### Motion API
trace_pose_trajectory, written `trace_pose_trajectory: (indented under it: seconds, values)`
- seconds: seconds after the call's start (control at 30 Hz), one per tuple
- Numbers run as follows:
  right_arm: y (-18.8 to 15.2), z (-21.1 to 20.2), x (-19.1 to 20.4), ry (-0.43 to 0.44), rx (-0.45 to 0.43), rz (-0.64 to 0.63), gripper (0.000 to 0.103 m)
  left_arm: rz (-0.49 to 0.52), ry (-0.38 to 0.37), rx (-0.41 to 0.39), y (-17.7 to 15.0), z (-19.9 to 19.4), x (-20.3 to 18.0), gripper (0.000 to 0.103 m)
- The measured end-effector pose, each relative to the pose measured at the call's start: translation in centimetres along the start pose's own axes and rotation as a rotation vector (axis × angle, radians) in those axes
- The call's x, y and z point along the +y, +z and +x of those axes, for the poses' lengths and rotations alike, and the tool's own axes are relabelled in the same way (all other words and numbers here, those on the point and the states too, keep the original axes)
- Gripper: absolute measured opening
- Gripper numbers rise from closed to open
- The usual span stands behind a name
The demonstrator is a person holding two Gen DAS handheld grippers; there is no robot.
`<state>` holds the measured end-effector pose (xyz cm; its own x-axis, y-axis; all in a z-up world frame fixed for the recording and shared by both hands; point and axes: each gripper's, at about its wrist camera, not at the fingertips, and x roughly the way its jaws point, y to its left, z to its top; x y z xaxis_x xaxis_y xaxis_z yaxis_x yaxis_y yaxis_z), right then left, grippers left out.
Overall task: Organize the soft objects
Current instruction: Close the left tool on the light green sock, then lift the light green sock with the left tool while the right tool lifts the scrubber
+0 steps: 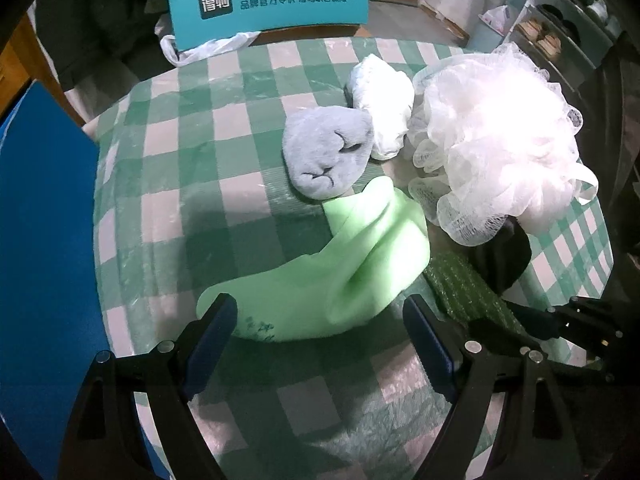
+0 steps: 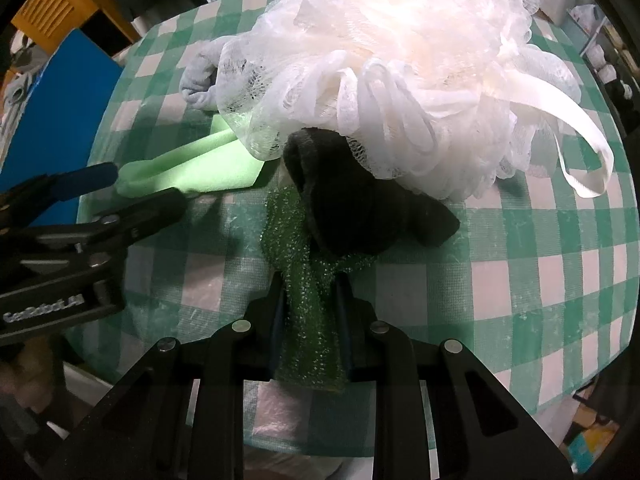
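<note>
Soft things lie on a green-and-white checked table (image 1: 180,128). My left gripper (image 1: 320,320) stands open over the near end of a light green foam sheet (image 1: 352,256), one finger on each side of it and not pressing it. Behind the sheet are a grey plush piece (image 1: 328,152), a white rolled cloth (image 1: 384,100) and a big white mesh bath pouf (image 1: 500,140). My right gripper (image 2: 310,292) is shut on a dark green sparkly scrub cloth (image 2: 308,320). The far end of that cloth runs under a black cloth (image 2: 360,208) beside the pouf (image 2: 400,60). The left gripper (image 2: 144,186) shows at the left.
A teal box with printed characters (image 1: 268,4) and a white plastic bag (image 1: 208,46) stand at the table's far edge. A blue panel (image 1: 44,220) borders the left side. Shelves with items (image 1: 560,28) are at the far right. The right gripper's body (image 1: 576,320) is close to my left gripper's right finger.
</note>
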<state>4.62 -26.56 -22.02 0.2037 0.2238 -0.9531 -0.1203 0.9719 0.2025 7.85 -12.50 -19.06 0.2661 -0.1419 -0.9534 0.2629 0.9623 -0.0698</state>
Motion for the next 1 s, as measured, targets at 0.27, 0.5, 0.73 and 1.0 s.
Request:
trace_pose_trajectory:
  seconds: [0.27,0.5,0.73,1.0]
  values:
    - [-0.6,-1.1,-0.3,0.023,-0.02,-0.004,0.021,-0.032,-0.062,0.026,0.2,1.1,0.2,0.051]
    - [-0.4,-1.7,0.5,0.048,-0.034,-0.009,0.021,-0.016,-0.061,0.036,-0.3,1.1,0.3,0.009]
    - [-0.4,-2.9,2.0,0.083,-0.055,-0.032,0.021,-0.033,-0.044,-0.005,-1.2,-1.4,1.2,0.009]
    - [-0.7,-4.9,3.4,0.126,-0.1,-0.063,0.021,-0.066,-0.03,-0.067,-2.5,-5.1,2.2,0.009]
